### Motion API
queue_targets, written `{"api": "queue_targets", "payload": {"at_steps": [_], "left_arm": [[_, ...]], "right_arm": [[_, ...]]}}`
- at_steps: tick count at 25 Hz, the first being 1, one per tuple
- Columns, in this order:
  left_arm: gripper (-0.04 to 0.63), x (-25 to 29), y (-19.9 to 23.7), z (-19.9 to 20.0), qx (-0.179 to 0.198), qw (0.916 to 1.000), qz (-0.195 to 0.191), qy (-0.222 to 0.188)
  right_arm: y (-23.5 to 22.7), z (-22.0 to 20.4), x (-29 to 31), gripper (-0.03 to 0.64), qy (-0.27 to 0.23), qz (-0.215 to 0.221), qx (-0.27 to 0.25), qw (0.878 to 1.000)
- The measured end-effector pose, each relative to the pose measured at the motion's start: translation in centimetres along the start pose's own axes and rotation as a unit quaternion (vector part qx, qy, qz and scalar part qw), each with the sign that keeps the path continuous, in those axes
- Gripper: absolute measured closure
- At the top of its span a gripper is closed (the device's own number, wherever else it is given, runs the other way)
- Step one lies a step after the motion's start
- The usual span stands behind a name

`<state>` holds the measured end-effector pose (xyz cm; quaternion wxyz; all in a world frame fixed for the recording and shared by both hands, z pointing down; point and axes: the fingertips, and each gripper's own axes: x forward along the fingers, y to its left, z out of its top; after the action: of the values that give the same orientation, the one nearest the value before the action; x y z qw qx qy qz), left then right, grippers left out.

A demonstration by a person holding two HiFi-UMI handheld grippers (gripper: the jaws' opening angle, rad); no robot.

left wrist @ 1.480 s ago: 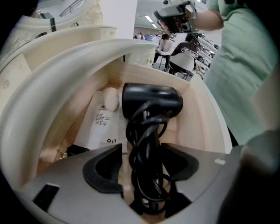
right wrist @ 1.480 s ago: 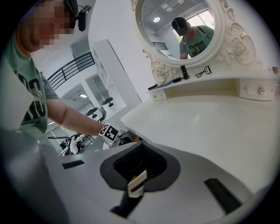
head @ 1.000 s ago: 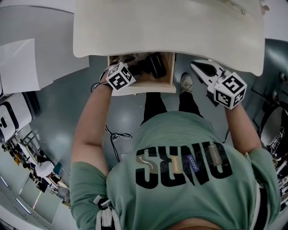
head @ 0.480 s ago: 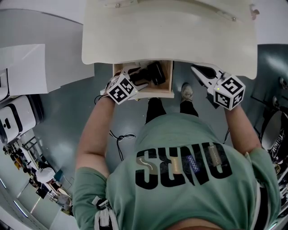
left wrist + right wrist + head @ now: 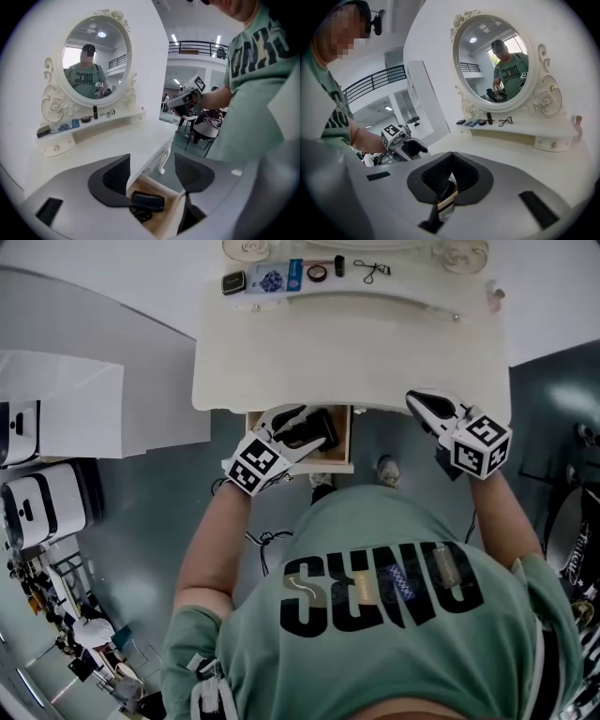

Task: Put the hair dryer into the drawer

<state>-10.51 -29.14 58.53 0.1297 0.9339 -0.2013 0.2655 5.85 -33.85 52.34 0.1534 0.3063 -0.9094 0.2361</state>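
Note:
The black hair dryer [image 5: 319, 425] lies inside the open wooden drawer [image 5: 328, 465] under the white dressing table [image 5: 347, 357]. It also shows in the left gripper view, where the hair dryer [image 5: 147, 202] sits low between the fingers and well below them. My left gripper [image 5: 292, 426] hangs above the drawer. Its jaws are wide and closing, and nothing is between them [image 5: 152, 164]. My right gripper [image 5: 419, 401] is held at the table's front edge to the right of the drawer. It is shut and empty [image 5: 449, 180].
An oval mirror [image 5: 91, 61] stands at the back of the table, above a low shelf [image 5: 309, 277] with small cosmetics. A dark cable [image 5: 262, 540] lies on the grey floor to the left. White machines [image 5: 37, 502] stand at far left.
My left gripper has risen out of the drawer and drawn back toward the person, leaving the hair dryer inside. The right gripper has also risen a little. More of the table top shows.

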Motion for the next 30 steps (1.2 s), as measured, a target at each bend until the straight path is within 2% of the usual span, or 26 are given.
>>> {"api": "queue_targets", "payload": {"at_steps": [4,7,13,16,22,27,30], "left_arm": [[0.337,-1.6,-0.8,5.3,-0.008,0.9975,0.017,-0.067],[0.363,-2.9,-1.1,9.1,-0.018,0.9924,0.029,-0.118],[0.454,-5.9,-1.6,16.0,-0.054,0.9712,0.039,-0.229],[0.511,-6.9,-1.6,18.5,-0.065,0.9598,0.043,-0.270],[0.582,-8.7,-2.3,22.3,-0.070,0.9419,0.044,-0.326],[0.586,-8.8,-4.4,24.5,-0.036,0.9401,0.029,-0.338],[0.586,-8.5,-4.9,25.3,-0.045,0.9370,0.031,-0.345]], "right_arm": [[-0.5,2.4,-2.9,0.623,-0.019,-0.012,-0.010,1.000],[-1.0,4.3,-4.9,0.623,-0.032,-0.021,-0.023,0.999],[-1.0,7.8,-8.6,0.623,-0.062,-0.031,-0.044,0.997],[-1.4,9.2,-10.1,0.623,-0.078,-0.034,-0.050,0.995],[-1.4,11.5,-12.1,0.623,-0.102,-0.039,-0.066,0.992],[-1.5,13.1,-13.4,0.623,-0.121,-0.044,-0.080,0.988],[-1.9,13.9,-14.1,0.623,-0.134,-0.051,-0.084,0.986]]}}
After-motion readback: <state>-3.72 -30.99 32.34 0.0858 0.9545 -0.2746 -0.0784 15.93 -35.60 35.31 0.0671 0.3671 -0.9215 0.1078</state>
